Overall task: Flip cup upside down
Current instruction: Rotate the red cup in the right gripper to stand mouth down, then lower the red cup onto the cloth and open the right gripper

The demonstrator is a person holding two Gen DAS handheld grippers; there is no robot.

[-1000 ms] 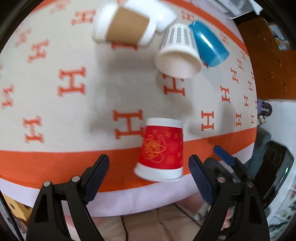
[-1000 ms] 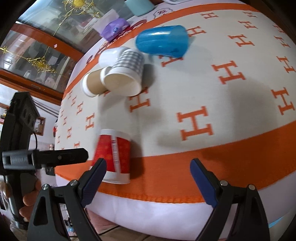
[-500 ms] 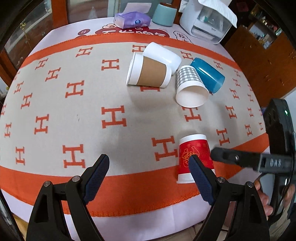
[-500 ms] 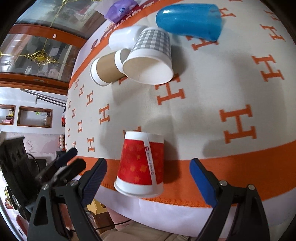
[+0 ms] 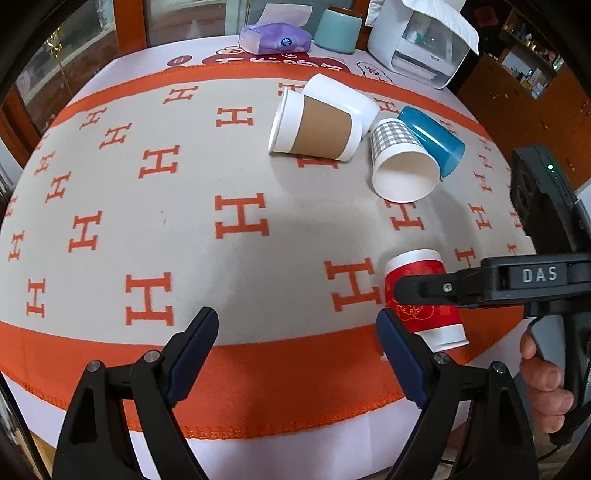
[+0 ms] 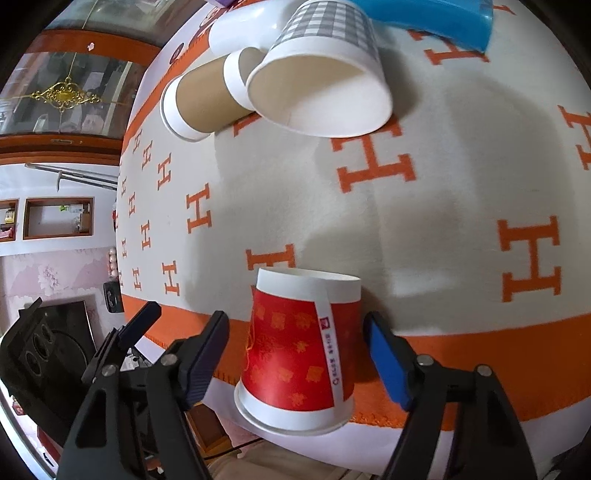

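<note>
A red paper cup (image 6: pixel 301 350) with white rims stands upside down near the table's front edge, on the orange band of the cloth; it also shows in the left wrist view (image 5: pixel 424 310). My right gripper (image 6: pixel 295 358) is open, with one finger on each side of the cup and gaps on both sides. In the left wrist view the right gripper (image 5: pixel 480 284) reaches in from the right across the cup. My left gripper (image 5: pixel 295 354) is open and empty, to the left of the red cup, above the orange band.
Several cups lie on their sides at the back: brown-sleeved (image 5: pixel 317 129), white (image 5: pixel 343 98), checked (image 5: pixel 402 162) and blue (image 5: pixel 432 138). A tissue pack (image 5: pixel 275 38), a teal container (image 5: pixel 338 29) and a white appliance (image 5: pixel 417 40) stand at the far edge. The cloth (image 5: pixel 147 221) carries orange H marks.
My right gripper has come closer, so the red cup now sits between its fingers. My left gripper has backed away and shifted left of the cup.
</note>
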